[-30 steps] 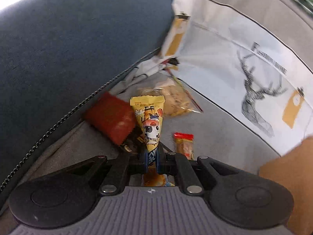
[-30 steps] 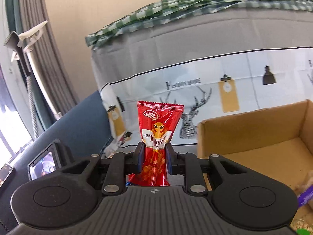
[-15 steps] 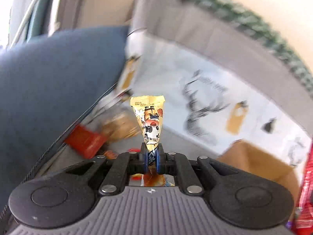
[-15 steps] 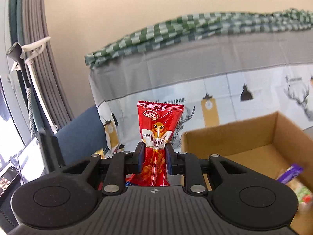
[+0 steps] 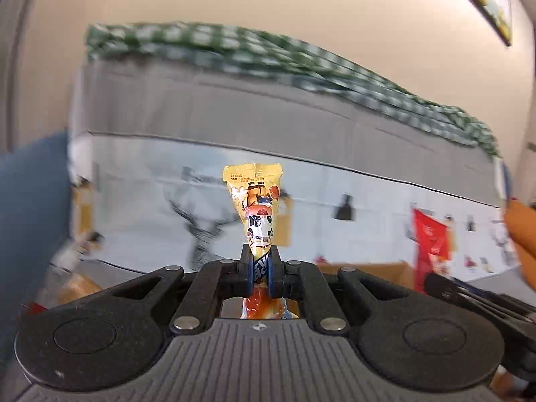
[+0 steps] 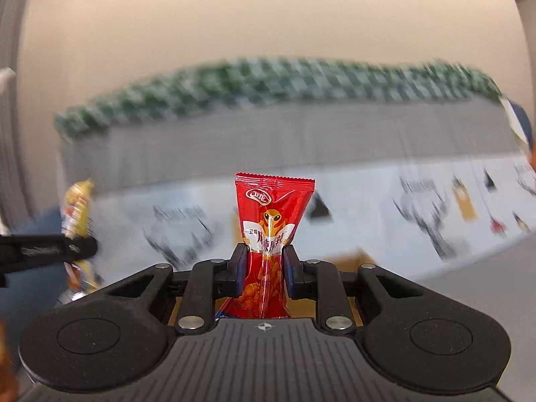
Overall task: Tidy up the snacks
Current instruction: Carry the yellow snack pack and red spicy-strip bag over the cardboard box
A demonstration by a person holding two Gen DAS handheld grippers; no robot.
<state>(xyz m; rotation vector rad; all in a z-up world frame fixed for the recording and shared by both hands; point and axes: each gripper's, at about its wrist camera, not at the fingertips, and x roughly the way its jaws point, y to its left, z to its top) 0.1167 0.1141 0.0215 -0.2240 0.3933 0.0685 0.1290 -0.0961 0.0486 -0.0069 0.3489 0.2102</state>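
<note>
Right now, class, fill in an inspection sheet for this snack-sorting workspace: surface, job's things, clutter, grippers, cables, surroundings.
Surface: grey printed cloth, blurred.
Job's things: yellow cartoon-print snack packet; red plastic snack packet; brown cardboard box, partly hidden.
Clutter: blurred wrapped snacks at lower left.
Grippers: left gripper jaws shut on the yellow packet; right gripper jaws shut on the red packet.
Cables: nothing seen.
Surroundings: beige wall; green checked fabric.

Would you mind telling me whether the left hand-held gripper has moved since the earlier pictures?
Yes: the left hand-held gripper, gripping the yellow snack packet, rose from the sofa seat toward the checked blanket.
</note>
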